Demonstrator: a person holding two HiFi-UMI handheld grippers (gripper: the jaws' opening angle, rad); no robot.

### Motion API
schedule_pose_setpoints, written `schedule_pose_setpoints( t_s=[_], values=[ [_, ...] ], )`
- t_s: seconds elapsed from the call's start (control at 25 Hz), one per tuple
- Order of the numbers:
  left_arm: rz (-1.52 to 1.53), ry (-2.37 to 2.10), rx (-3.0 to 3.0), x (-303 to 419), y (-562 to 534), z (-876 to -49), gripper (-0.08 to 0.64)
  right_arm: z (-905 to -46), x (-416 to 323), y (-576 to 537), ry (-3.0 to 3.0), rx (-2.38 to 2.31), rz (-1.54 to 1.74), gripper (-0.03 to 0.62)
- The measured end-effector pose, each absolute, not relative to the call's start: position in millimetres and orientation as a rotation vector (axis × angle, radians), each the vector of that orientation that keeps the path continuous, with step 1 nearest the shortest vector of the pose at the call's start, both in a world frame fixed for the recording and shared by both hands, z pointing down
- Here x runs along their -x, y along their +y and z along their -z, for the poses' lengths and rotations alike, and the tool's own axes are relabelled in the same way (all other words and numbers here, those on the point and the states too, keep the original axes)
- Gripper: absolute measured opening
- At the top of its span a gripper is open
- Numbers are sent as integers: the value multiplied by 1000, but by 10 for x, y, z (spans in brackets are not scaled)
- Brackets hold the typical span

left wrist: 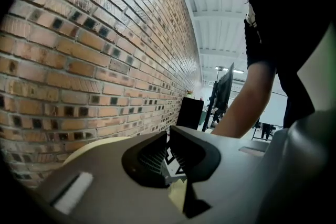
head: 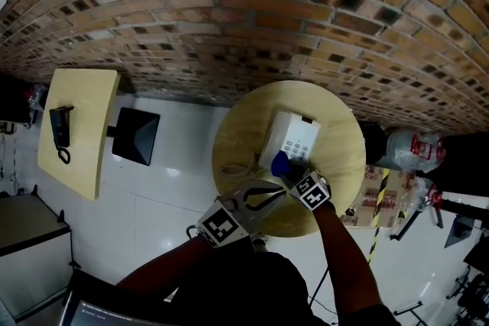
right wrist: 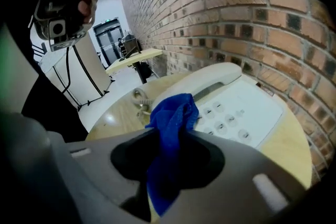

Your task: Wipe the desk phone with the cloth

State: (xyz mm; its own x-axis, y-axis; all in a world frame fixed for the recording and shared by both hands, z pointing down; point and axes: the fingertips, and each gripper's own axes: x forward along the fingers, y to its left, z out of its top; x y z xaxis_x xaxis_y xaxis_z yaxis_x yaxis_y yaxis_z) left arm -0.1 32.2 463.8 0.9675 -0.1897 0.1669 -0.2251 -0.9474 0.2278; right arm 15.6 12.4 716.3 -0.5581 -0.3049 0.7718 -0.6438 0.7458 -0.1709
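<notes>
Person: black short-sleeve top [head: 252,290]. Left tool [head: 269,195], right tool [head: 284,166]: grey moulded shells, dark recess around jaws, small white strip on shell. Each carries marker cube [head: 224,224], black-and-white square codes on faces.

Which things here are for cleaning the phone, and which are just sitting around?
For the job:
- desk phone
- blue cloth, pinched in the right claw
- round table under the phone

Just lying about:
- other table with a black object on it
- dark square thing on the floor
- brick wall
- left claw, shut and empty
</notes>
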Motion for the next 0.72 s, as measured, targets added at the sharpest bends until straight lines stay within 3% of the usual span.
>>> schedule_pose_setpoints(
  t_s=[0.28, 0.72],
  values=[
    [-221, -294, -2874, -38, 408, -4636, 18, -7049, -90, 251, -2236, -741, -616, 110],
    [-213, -393, -2869, 223, 258, -4633, 18, -6436, -516, -1406, -2279, -973, -502, 110]
  ],
)
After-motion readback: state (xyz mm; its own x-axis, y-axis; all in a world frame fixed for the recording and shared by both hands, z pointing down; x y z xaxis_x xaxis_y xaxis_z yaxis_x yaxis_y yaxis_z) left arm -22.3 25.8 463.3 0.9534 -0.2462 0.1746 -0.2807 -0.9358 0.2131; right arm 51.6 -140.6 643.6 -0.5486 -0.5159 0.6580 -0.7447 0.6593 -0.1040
